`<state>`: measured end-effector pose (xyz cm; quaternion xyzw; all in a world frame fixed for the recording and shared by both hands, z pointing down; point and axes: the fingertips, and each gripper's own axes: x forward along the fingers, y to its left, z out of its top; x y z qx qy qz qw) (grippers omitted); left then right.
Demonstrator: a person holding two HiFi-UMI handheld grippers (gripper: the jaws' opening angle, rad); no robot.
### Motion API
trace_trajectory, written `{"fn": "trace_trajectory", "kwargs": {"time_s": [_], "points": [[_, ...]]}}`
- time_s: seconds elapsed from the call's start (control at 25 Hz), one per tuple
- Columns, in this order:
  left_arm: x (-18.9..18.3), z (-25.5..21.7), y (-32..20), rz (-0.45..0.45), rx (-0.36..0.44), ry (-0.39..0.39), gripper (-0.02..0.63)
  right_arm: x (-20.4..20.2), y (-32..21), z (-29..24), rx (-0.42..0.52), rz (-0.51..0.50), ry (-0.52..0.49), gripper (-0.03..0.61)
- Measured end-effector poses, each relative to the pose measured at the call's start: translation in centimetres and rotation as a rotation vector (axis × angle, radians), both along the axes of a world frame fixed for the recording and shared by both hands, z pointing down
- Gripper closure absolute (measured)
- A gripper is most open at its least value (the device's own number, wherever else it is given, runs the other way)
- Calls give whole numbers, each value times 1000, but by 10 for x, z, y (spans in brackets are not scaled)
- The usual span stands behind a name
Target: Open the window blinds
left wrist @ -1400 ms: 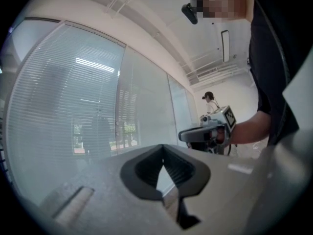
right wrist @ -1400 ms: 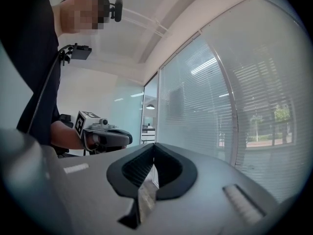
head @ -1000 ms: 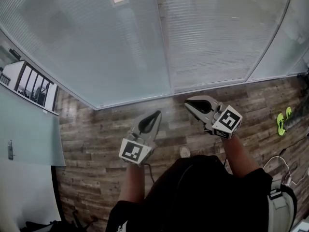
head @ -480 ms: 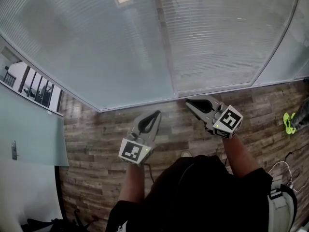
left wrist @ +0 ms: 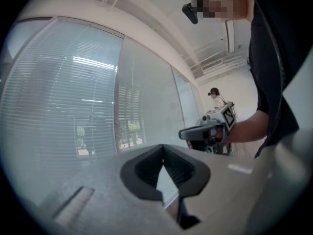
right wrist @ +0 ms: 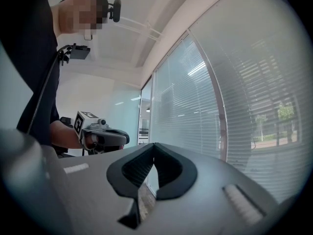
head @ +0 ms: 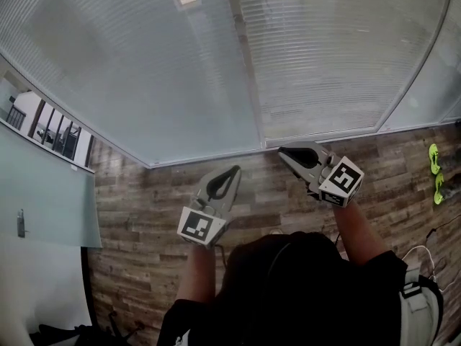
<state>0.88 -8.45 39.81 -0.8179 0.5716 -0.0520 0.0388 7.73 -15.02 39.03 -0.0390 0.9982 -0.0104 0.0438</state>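
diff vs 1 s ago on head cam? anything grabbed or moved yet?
Nothing was taken hold of or let go. A passer-by's green shoes moved further toward the right edge and stepped apart. The window's bottom frame sits slightly lower in the head view, a small shift of the view. Unchanged: left gripper and right gripper stay shut and empty, short of the blinds, which look as before.
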Motion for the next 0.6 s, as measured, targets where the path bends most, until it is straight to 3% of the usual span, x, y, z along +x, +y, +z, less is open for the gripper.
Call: {"fn": "trace_trajectory", "kwargs": {"time_s": [0.24, 0.6], "points": [[1, 0, -8, 4, 54, -20, 609, 2, -5, -2, 4, -7, 13, 574], [4, 0, -12, -10, 0, -9, 609, 1, -13, 5, 20, -25, -5, 574]]}}
